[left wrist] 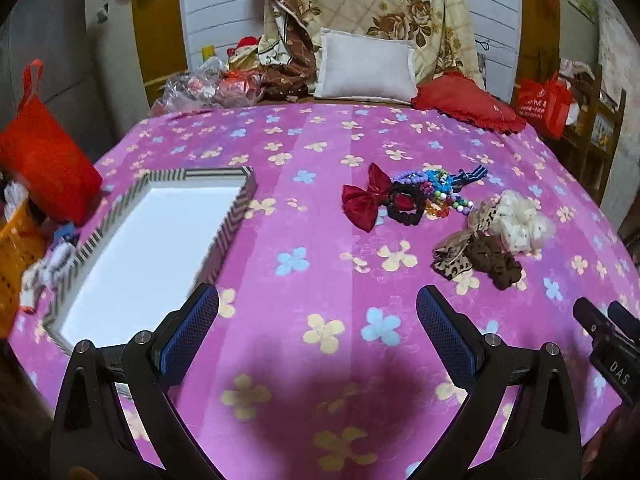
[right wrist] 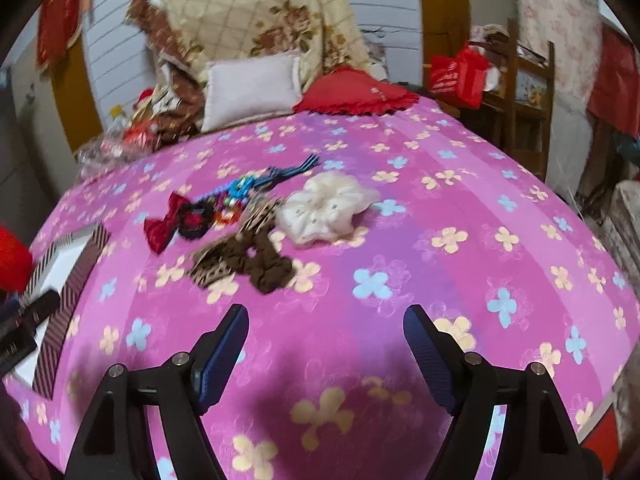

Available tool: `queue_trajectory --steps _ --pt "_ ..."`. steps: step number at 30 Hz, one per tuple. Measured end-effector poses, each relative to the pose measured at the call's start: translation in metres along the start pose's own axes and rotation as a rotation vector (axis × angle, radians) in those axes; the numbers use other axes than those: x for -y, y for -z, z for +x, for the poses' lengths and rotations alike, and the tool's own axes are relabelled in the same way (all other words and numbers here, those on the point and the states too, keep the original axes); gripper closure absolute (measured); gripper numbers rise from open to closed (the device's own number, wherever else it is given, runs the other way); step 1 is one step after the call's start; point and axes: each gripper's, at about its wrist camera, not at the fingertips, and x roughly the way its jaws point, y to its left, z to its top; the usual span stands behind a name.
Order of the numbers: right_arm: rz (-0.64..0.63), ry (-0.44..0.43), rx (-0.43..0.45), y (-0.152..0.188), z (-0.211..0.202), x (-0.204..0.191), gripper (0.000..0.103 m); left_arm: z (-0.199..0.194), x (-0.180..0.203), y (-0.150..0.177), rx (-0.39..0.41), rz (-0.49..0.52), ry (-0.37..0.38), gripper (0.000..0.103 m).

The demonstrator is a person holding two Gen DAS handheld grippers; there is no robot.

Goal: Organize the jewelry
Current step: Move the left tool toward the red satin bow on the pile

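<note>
On the pink flowered bedspread (left wrist: 320, 240) lies a heap of hair accessories: a dark red bow (left wrist: 365, 197), coloured bead bracelets (left wrist: 432, 192), a white scrunchie (left wrist: 520, 220), a brown scrunchie (left wrist: 496, 264) and a leopard bow (left wrist: 454, 258). A striped box (left wrist: 236, 216) with a white inside sits to the left. My left gripper (left wrist: 318, 300) hangs open above the spread, between box and heap. My right gripper (right wrist: 326, 316) is open too, just short of the brown scrunchie (right wrist: 268, 264) and white scrunchie (right wrist: 328, 208). Both hold nothing.
A grey cushion (left wrist: 366, 66), a red cushion (left wrist: 468, 102) and a flowered quilt (left wrist: 380, 4) lie at the bed's head. A red bag (left wrist: 48, 164) and an orange basket (left wrist: 18, 252) stand left of the bed, a wooden shelf (right wrist: 524, 96) to the right.
</note>
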Motion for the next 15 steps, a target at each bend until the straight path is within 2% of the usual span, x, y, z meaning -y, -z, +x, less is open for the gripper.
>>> queue_trajectory --steps 6,10,15 --pt "0.008 -0.022 -0.036 0.009 0.009 0.008 0.025 -0.008 -0.026 -0.006 -0.005 0.005 -0.044 0.003" --pt "0.037 -0.044 -0.108 0.017 0.024 0.016 0.025 0.007 -0.037 -0.007 -0.04 0.015 -0.055 0.003" --pt "0.024 -0.069 -0.112 0.021 0.023 0.018 0.025 0.047 -0.033 -0.026 -0.156 0.004 0.062 0.004"
